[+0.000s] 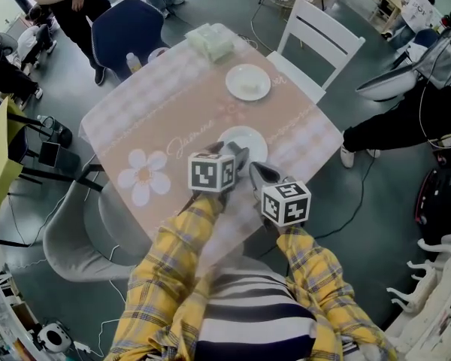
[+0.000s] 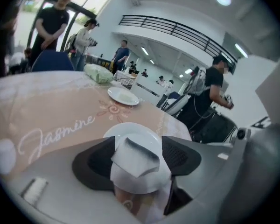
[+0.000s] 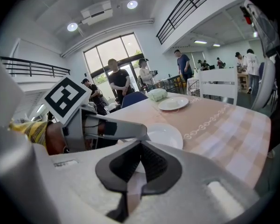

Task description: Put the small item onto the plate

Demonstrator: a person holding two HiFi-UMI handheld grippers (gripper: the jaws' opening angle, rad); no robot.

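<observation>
Small item (image 2: 139,157): a white, flat-faced, angular piece, found lying on the near plate (image 2: 127,129) at the table (image 1: 150,126) edge closest to the person. It is seen in the gap between the jaws of the left gripper (image 1: 237,153).

Those jaws are seen standing wide apart. No squeeze on the item is evident, though light contact at its left corner cannot be ruled out.

The right gripper (image 3: 139,148) is held just beside the left one. Its jaws are brought together and nothing is caught between them.

Handling, as judged:
- The item is taken to be light.
- Its material cannot be determined. Folded paper or foam is suggested, so some softness is to be allowed for.
- No fragility is indicated.
- The plate looks glazed and smooth, so a nudged item may skid.

If the item must be taken up again, a hold across two opposite flat sides with gentle closure is recommended.

Placement is judged to be effectively made.
</observation>
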